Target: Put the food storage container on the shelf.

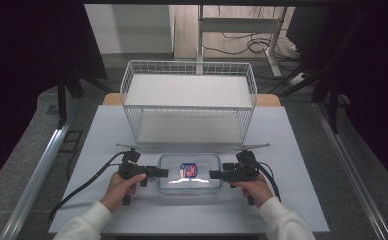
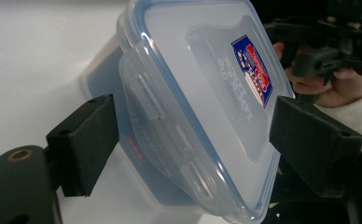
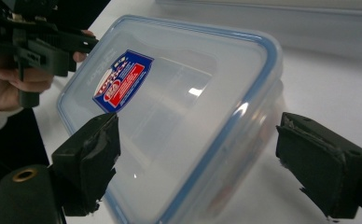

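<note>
I see a pale grey table (image 1: 107, 145) carrying two things. A clear plastic container (image 1: 189, 173) with a blue-rimmed lid and a red-and-blue label sits flat on it, directly between the fingertips of the two grippers. Beyond the fingertips, farther from me, stands a white wire basket rack (image 1: 189, 100); its feet look to rest on the tabletop, though I cannot make them out clearly.

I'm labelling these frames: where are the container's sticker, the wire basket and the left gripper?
sticker (image 3: 121, 81), right gripper view, its red middle.
wire basket (image 1: 189, 67), high view, back rim.
left gripper (image 1: 165, 173), high view, between its fingertips.
</note>
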`<action>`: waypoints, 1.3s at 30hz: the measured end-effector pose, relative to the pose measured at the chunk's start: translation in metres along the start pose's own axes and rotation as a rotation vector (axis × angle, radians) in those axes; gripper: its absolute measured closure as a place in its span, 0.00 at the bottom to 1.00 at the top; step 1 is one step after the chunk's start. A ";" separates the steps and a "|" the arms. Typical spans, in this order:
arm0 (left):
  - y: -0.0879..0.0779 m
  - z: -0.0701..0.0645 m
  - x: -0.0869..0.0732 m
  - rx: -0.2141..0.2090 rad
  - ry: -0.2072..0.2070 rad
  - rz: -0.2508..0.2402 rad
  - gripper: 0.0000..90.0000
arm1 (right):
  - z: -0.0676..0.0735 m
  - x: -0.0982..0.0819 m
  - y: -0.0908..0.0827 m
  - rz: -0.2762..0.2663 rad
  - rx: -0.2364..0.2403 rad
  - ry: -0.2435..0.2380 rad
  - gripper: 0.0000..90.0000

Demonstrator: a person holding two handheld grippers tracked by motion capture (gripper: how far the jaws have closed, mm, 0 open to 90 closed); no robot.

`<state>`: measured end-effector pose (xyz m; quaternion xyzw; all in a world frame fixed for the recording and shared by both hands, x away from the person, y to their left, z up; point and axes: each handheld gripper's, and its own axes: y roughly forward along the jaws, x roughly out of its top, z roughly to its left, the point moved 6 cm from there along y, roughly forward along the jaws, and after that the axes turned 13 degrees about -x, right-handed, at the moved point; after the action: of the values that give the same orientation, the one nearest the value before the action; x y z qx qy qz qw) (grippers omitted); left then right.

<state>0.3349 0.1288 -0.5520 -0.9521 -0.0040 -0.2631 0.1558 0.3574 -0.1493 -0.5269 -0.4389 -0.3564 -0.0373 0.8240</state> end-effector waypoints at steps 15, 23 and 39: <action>0.001 0.001 -0.003 0.031 -0.017 0.006 0.33 | -0.007 -0.001 0.010 0.077 0.047 0.148 0.34; -0.005 -0.008 -0.005 0.042 -0.007 -0.024 0.46 | -0.007 -0.002 -0.001 0.043 0.051 0.173 0.48; -0.012 -0.026 -0.017 0.037 0.034 -0.055 0.56 | 0.008 -0.013 -0.022 -0.028 0.031 0.158 0.56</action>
<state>0.3061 0.1341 -0.5363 -0.9440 -0.0327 -0.2832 0.1661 0.3349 -0.1604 -0.5165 -0.4166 -0.2970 -0.0780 0.8557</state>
